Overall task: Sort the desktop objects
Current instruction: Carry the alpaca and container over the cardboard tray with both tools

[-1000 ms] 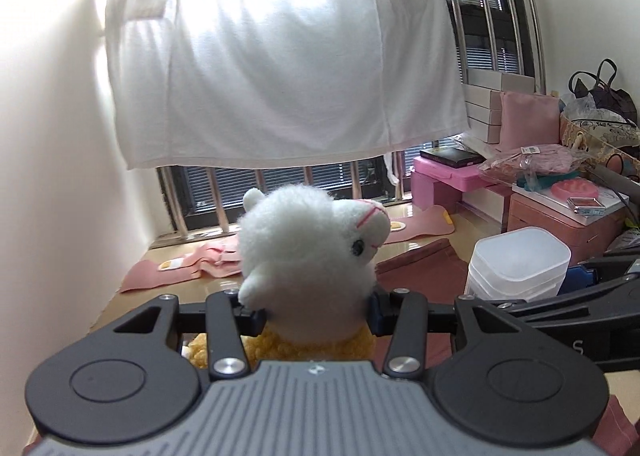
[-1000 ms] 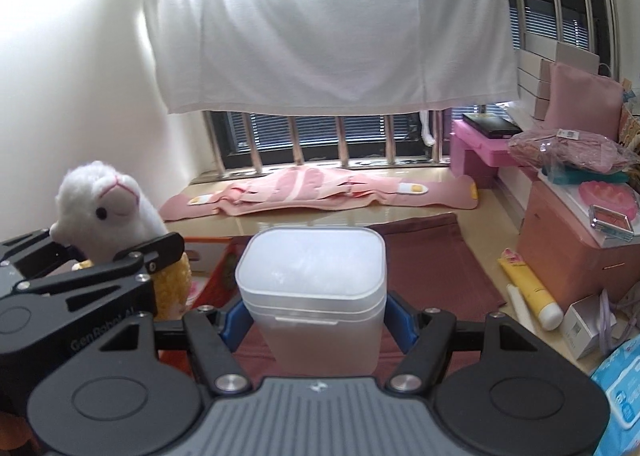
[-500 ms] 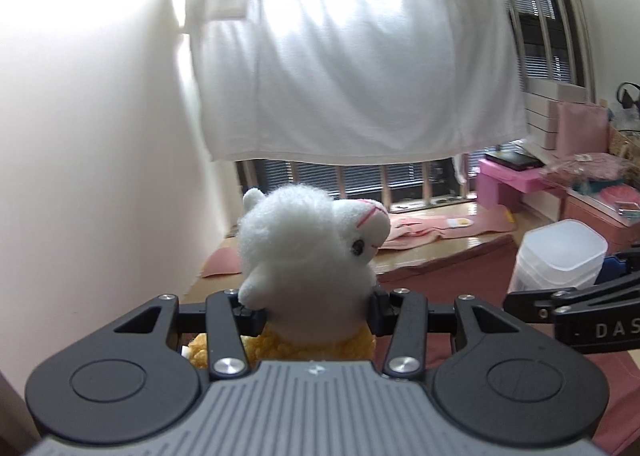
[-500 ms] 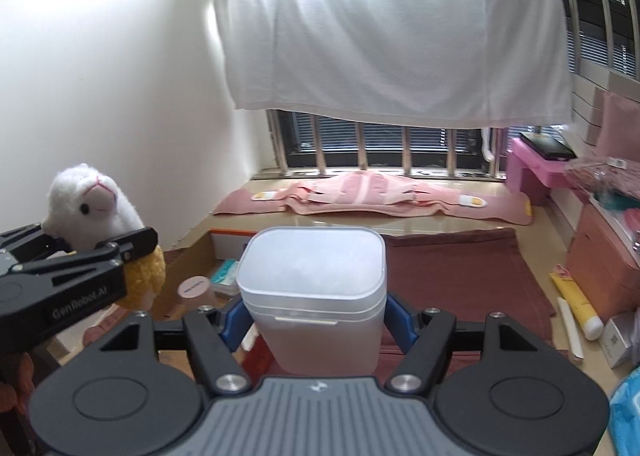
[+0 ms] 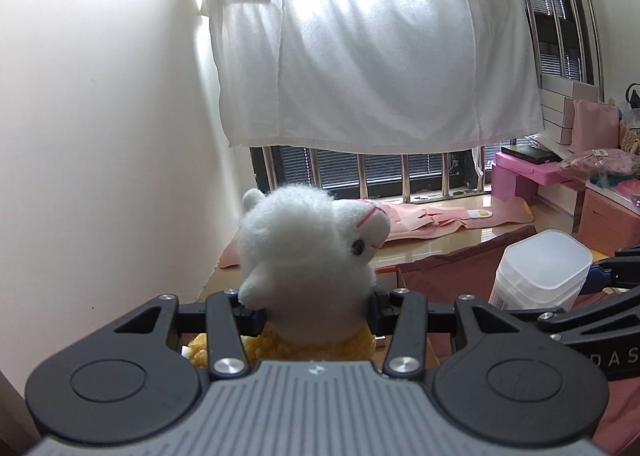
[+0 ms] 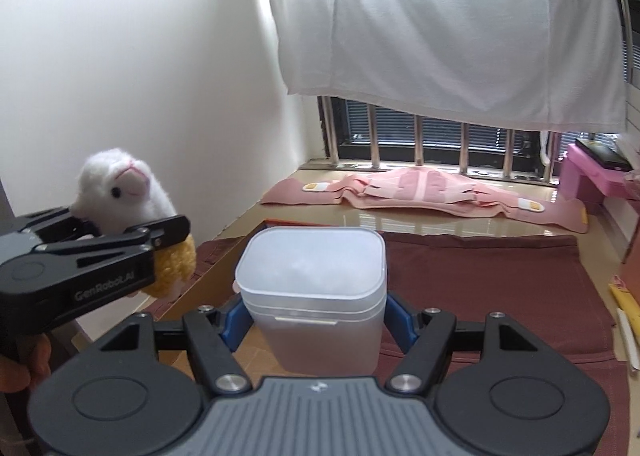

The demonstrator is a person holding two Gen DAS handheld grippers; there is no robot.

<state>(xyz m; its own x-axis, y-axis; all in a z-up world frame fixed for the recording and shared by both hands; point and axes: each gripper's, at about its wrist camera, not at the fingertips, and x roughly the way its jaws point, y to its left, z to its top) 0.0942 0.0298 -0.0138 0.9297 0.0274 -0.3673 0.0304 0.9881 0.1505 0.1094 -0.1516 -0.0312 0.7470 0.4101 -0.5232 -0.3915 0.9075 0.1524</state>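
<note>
Tools [image 5: 310, 306] [image 6: 316, 322] swung leftward (grips unchanged): alpaca [image 5: 308, 252], container [image 6: 316, 296].

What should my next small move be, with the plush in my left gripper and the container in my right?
Probably carry on left and lower the plush alpaca toward a resting spot. The left gripper is shut on it in mid-air, and the right gripper is shut on the white lidded container, so neither can grasp anything else.
</note>
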